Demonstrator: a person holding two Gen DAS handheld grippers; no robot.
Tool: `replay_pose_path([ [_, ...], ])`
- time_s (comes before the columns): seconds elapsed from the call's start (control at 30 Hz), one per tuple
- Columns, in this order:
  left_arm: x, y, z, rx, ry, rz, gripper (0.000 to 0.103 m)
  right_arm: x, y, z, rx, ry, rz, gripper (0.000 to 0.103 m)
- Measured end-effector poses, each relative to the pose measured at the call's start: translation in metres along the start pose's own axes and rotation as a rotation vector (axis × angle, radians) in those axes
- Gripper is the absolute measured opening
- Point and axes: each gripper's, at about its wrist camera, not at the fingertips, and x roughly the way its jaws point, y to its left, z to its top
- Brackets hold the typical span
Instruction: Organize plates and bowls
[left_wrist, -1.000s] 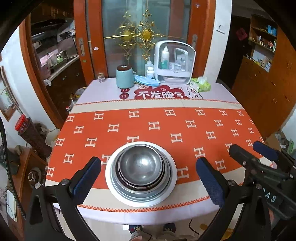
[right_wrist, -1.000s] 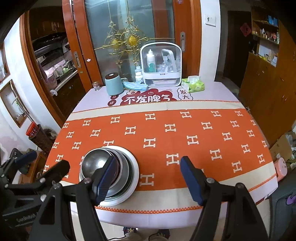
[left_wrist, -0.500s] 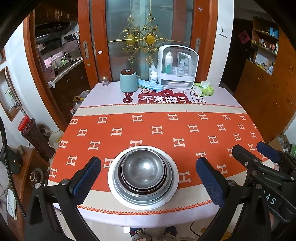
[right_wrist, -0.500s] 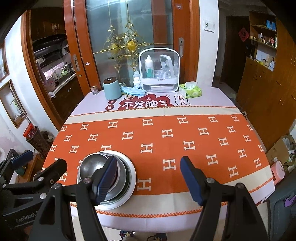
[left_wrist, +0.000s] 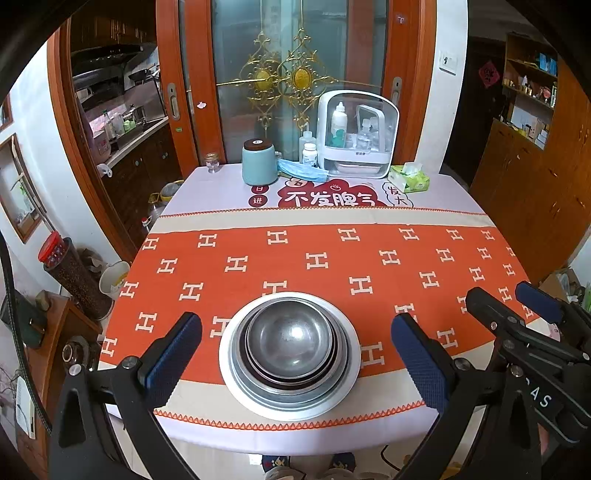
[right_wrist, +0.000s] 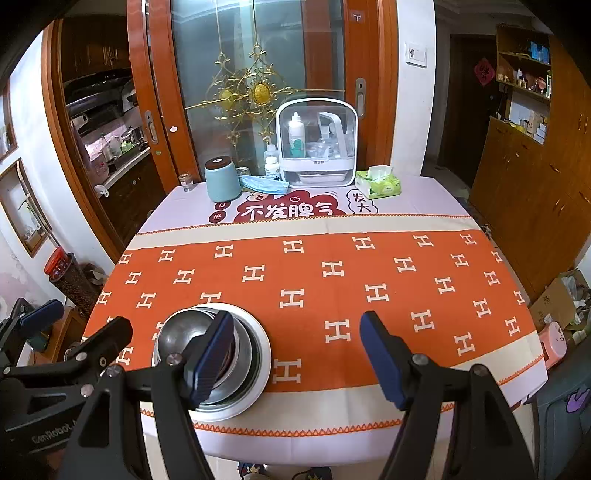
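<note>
A stack of metal bowls (left_wrist: 290, 338) sits nested on a white plate (left_wrist: 352, 365) near the front edge of the table. In the right wrist view the bowls (right_wrist: 181, 332) and the plate (right_wrist: 260, 354) lie at lower left, partly behind one finger. My left gripper (left_wrist: 295, 363) is open and empty, held back from the table with its fingers either side of the stack. My right gripper (right_wrist: 297, 363) is open and empty, to the right of the stack. The right gripper also shows at the right edge of the left wrist view (left_wrist: 524, 314).
The table wears an orange cloth with white H marks (left_wrist: 332, 258). At the far edge stand a teal canister (left_wrist: 258, 164), a white storage box with bottles (left_wrist: 356, 134), a tissue pack (left_wrist: 410, 179) and a blue face mask (left_wrist: 301, 171). Wooden cabinets (left_wrist: 535, 166) stand at right.
Both grippers have pulled back and up from the table, so the stack and the table look smaller and farther off. Both stay open. The stack has not moved.
</note>
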Motion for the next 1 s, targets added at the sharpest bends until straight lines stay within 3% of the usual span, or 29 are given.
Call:
replay_pose_path([
  [1.0,0.0031,0.0092,-0.0071,0.005,0.034,-0.018,0.102,0.0031,-0.0015,-0.0071,0.004,0.005,-0.005,0.072],
])
